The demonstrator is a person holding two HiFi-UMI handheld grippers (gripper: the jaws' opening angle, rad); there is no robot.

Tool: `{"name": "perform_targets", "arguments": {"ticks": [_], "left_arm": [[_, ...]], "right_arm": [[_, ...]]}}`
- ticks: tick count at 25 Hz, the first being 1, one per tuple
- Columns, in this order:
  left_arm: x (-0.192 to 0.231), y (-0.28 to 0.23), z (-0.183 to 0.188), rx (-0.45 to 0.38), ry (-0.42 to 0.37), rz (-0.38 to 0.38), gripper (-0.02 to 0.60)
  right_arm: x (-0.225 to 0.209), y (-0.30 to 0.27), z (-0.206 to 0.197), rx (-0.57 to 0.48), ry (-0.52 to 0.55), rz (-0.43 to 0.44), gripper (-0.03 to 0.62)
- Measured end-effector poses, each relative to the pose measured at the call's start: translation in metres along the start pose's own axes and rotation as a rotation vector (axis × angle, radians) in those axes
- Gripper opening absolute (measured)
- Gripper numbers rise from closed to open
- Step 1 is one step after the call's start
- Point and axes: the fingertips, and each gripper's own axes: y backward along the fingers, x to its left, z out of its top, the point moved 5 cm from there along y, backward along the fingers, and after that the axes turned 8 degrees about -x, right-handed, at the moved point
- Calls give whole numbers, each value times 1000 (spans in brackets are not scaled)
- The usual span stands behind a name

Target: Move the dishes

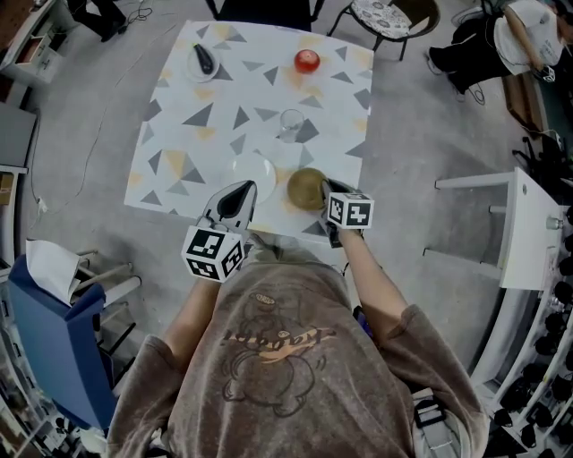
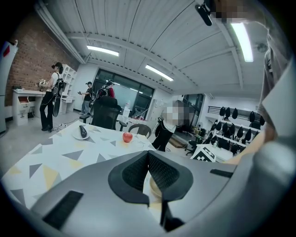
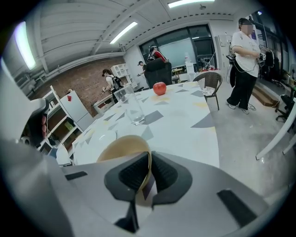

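A tan bowl [image 1: 306,189] sits near the table's front edge. My right gripper [image 1: 329,191] is shut on its right rim. In the right gripper view the thin rim [image 3: 124,146] runs between the closed pads of that gripper [image 3: 150,155]. A white plate [image 1: 252,169] lies just left of the bowl. My left gripper [image 1: 242,190] hovers at the plate's near edge, and its jaws [image 2: 148,155] look shut with nothing seen between them. Farther back stand a clear glass [image 1: 291,124], a red apple [image 1: 307,61] and a small plate with a dark object [image 1: 204,62].
The table [image 1: 170,152] carries a white cloth with grey and yellow triangles. A wicker chair [image 1: 391,18] stands at its far right corner, a white table [image 1: 535,234] to the right, a blue chair [image 1: 49,333] at the left. People stand in the background [image 3: 244,60].
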Motion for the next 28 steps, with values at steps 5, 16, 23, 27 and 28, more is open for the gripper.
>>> {"name": "perform_targets", "arguments": {"ticks": [5, 16, 23, 27, 28], "left_arm": [[1, -2, 0, 4, 1, -4, 12], [-2, -5, -1, 6, 4, -8, 12], [-6, -8, 7, -8, -9, -23, 12], [-6, -8, 17, -28, -26, -28, 12], [-6, -8, 20, -34, -32, -28, 12]], "right_arm": [[0, -3, -1, -3, -9, -6, 45], [3, -2, 5, -16, 21, 15, 159], [10, 12, 27, -76, 50, 52, 186], [22, 31, 54, -160, 74, 93, 187], [25, 36, 61, -184, 79, 107, 187]]}}
